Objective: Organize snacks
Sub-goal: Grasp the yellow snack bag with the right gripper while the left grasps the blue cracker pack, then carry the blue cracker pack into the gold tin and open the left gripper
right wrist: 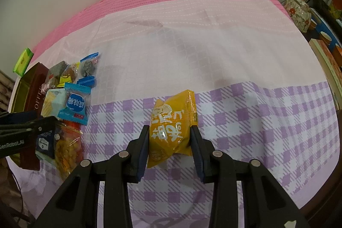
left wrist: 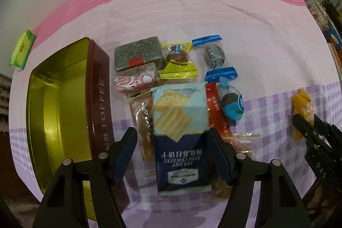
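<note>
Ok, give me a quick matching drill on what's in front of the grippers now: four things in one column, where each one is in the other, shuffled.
Things:
1. soda cracker pack
2. orange snack packet
3. toffee tin
4. green packet

Places:
A. pinched in the right gripper, above the purple checked cloth
B. open and empty, left of the snack pile
C. between the fingers of the left gripper, on top of the pile
D. alone at the cloth's far left edge

Pairs: 1-C, 2-A, 3-B, 4-D
</note>
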`<state>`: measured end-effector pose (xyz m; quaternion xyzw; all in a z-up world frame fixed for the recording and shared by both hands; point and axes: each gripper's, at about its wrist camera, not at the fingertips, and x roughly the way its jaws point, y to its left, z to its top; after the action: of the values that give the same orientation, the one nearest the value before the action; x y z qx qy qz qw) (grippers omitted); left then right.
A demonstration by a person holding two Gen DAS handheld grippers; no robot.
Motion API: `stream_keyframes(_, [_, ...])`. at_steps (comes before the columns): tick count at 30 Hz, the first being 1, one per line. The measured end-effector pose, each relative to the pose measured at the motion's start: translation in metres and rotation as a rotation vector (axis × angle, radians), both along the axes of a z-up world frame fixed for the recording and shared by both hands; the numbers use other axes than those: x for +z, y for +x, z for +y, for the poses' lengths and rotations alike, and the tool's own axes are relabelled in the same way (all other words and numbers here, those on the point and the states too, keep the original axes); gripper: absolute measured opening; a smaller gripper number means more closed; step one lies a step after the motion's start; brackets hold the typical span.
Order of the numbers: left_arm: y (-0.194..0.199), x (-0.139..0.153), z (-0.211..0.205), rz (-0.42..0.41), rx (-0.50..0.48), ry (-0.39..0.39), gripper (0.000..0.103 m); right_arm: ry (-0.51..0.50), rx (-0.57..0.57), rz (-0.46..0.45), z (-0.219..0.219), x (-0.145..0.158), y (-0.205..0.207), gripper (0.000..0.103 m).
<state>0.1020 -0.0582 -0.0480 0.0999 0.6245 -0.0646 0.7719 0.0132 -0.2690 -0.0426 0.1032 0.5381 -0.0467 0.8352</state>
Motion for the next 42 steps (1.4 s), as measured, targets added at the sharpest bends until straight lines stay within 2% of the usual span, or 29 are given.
stream_keyframes(7, [0.003, -0.009, -0.007, -0.005, -0.005, 0.023, 0.068, 0.009, -0.005, -0.003, -0.001, 0.0, -0.002, 0.034])
stream_keyframes(9, [0.002, -0.008, -0.008, -0.01, -0.016, 0.018, 0.063, 0.007, -0.003, -0.004, -0.002, 0.0, -0.002, 0.034])
stream_keyframes(10, [0.001, -0.007, -0.008, -0.009, -0.02, 0.005, 0.054, 0.007, -0.004, -0.004, -0.002, 0.0, -0.002, 0.034])
stream_keyframes(11, [0.001, -0.006, -0.009, -0.008, -0.025, 0.001, 0.052, 0.006, -0.004, -0.004, -0.001, 0.0, -0.002, 0.034])
stream_keyframes(20, [-0.003, -0.003, -0.009, -0.001, -0.028, -0.011, 0.051, 0.001, -0.002, -0.004, -0.001, 0.0, -0.002, 0.034])
stream_keyframes(29, [-0.012, 0.025, 0.002, -0.01, -0.038, -0.049, 0.051, -0.006, 0.0, -0.005, 0.0, 0.0, -0.002, 0.034])
stream_keyframes(36, [-0.009, 0.055, 0.033, -0.058, -0.025, -0.054, 0.051, -0.008, 0.0, -0.006, 0.001, 0.0, -0.002, 0.034])
stream_keyframes(42, [0.0, 0.066, 0.087, -0.101, 0.058, -0.016, 0.051, -0.017, 0.005, -0.006, 0.002, 0.0, -0.003, 0.034])
